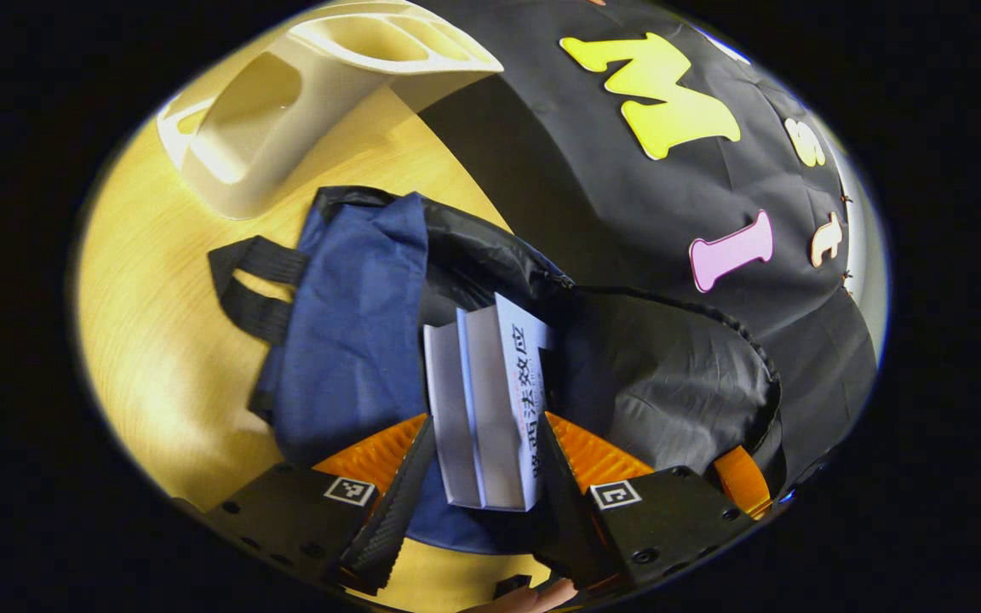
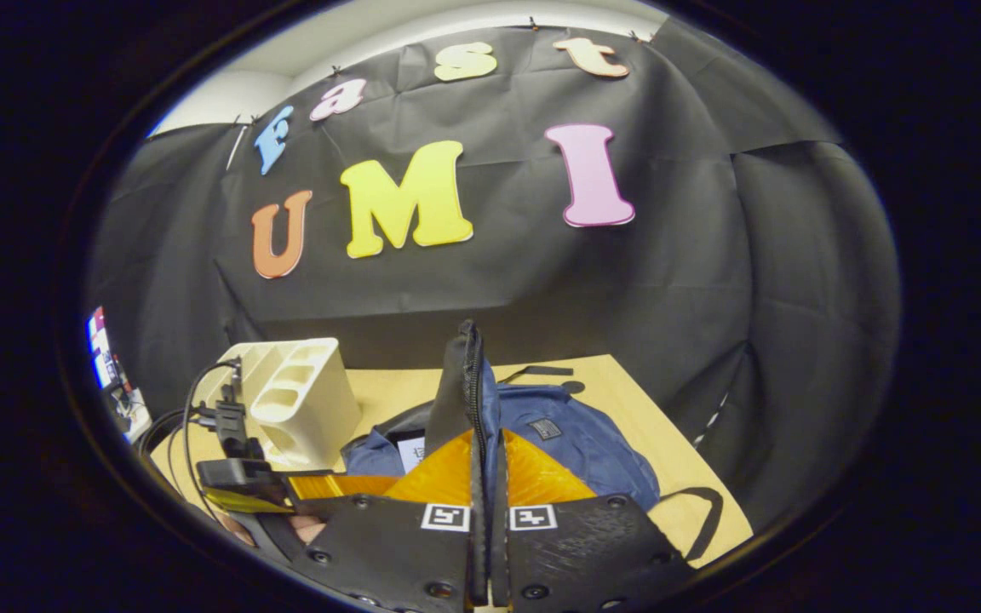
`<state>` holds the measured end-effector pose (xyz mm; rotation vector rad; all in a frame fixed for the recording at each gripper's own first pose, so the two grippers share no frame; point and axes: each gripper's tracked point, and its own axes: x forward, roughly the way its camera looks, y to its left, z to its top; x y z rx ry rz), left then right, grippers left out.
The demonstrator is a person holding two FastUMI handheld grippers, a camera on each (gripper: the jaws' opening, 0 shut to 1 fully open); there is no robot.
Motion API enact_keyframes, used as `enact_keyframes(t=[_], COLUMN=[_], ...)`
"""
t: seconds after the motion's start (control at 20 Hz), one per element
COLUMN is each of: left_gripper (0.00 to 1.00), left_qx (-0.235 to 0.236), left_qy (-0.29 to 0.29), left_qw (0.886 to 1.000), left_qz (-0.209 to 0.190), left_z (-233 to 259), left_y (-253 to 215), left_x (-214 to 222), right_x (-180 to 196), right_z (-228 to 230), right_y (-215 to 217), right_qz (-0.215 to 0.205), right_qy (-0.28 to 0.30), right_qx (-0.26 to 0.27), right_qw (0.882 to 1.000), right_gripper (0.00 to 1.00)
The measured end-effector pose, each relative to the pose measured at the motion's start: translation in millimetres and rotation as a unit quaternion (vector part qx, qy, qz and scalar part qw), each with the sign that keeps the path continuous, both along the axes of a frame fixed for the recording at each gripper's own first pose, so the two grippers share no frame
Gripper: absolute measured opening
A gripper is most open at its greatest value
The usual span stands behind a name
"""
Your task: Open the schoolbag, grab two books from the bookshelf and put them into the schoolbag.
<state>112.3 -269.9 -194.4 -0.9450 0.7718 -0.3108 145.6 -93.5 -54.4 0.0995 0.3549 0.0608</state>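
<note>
Grey-white stiff paperback books [image 1: 490, 400], pair clamped between left hand-held gripper [image 1: 484, 477] fingers, lower ends entering open mouth of navy soft-fabric schoolbag [image 1: 354, 340] on wooden desk [image 1: 158, 340]. Books look light, rigid, smooth-covered; hold by flat covers. Right hand-held gripper [image 2: 488, 502] pinches bag's black opening edge [image 2: 461, 383], lifting it upright. Cream plastic bookshelf [image 1: 303, 94] behind bag, visible slots empty.

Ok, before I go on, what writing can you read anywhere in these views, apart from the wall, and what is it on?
"路西法效应", as best I can read it: down the white spine of the book at the mouth of the schoolbag.
Patch on the schoolbag's front: too small to read.
Square markers on the left gripper: patterns, no words.
</note>
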Motion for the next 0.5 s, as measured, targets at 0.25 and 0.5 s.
enact_keyframes(t=[0.25, 0.5], left_gripper=[0.77, 0.77], left_qx=[0.009, 0.069], left_qy=[-0.032, -0.094], left_qw=[0.999, 0.991], left_qz=[0.028, 0.071], left_z=[10.0, 25.0], left_y=[49.1, 108.8], left_x=[-22.9, -42.3], right_x=[-10.3, -19.7], right_z=[-12.6, -23.7], right_y=[4.8, 0.3], right_qz=[-0.017, -0.055], right_qy=[0.01, 0.018], right_qx=[-0.004, -0.004], right_qw=[1.0, 0.998], right_gripper=[0.07, 0.21])
